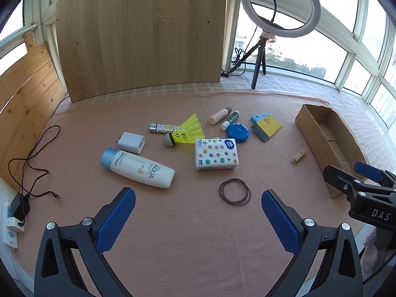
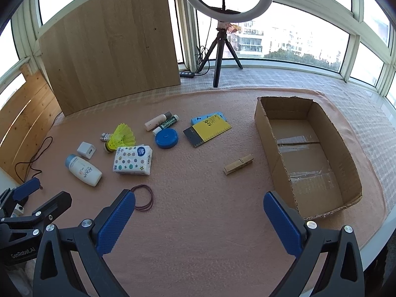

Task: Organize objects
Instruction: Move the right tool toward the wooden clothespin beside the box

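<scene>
Loose objects lie on a pink blanket: a sunscreen bottle (image 1: 138, 167) (image 2: 84, 170), a white charger (image 1: 131, 142), a yellow shuttlecock (image 1: 186, 131), a tissue pack (image 1: 215, 154) (image 2: 132, 159), a blue tape measure (image 1: 237, 132) (image 2: 166, 137), two small tubes (image 1: 220, 115), a yellow notepad (image 1: 267, 126) (image 2: 208, 131), a wooden clothespin (image 1: 298, 156) (image 2: 238, 164) and rubber bands (image 1: 234, 191) (image 2: 143, 197). An open cardboard box (image 2: 277, 148) (image 1: 314, 133) lies empty at the right. My left gripper (image 1: 198, 212) is open and empty above the blanket near the rubber bands. My right gripper (image 2: 199, 214) is open and empty, left of the box.
A wooden board (image 1: 141, 34) leans at the back. A ring light on a tripod (image 2: 226, 12) stands by the windows. A dark cable (image 1: 32, 158) and a wall plug (image 1: 14, 212) lie at the left edge. A patterned small tube (image 1: 163, 128) lies behind the shuttlecock.
</scene>
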Tool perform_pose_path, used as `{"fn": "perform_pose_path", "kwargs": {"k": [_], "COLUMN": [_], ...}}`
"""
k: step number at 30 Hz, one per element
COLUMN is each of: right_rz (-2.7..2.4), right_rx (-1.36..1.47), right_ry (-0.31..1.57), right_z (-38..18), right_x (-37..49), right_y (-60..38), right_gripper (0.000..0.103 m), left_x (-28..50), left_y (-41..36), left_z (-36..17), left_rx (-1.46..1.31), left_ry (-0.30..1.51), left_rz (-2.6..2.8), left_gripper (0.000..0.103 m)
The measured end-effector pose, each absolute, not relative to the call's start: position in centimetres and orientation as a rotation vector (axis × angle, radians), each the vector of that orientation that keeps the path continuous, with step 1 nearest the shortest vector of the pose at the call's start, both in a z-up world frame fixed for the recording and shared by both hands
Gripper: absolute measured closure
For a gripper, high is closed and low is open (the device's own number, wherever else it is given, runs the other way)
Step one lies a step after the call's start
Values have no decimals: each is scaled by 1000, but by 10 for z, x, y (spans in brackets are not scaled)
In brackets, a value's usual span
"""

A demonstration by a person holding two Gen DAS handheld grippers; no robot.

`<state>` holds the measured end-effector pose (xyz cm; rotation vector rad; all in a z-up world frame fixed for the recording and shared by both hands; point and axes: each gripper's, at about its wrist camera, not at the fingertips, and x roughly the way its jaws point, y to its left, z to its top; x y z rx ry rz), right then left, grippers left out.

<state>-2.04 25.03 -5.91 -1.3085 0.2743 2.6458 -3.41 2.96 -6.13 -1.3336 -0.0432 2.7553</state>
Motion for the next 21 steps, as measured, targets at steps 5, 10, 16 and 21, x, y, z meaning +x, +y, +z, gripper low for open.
{"fn": "perform_pose_path", "kwargs": {"k": [5,10,16,21], "right_rz": [2637,2640,2645,2564], "right_rx": [-1355,-1405,-1487,-1545], "right_ry": [351,454,603,674], "right_z": [-71,-81,-94,-108], "right_x": [-27,-30,-41,-60], "right_y": [262,275,288,300], "right_gripper": [1,1,1,2], "left_x": [-40,-47,-56,-63], "left_y": [35,43,55,64], "left_z": [-72,-83,-98,-108], "left_rx": [-1354,-1372,-1388,-1391], "left_ry": [-32,-16,-11,-5], "left_rz": [2733,2702,2653,2625], "left_gripper": [0,0,1,1]}}
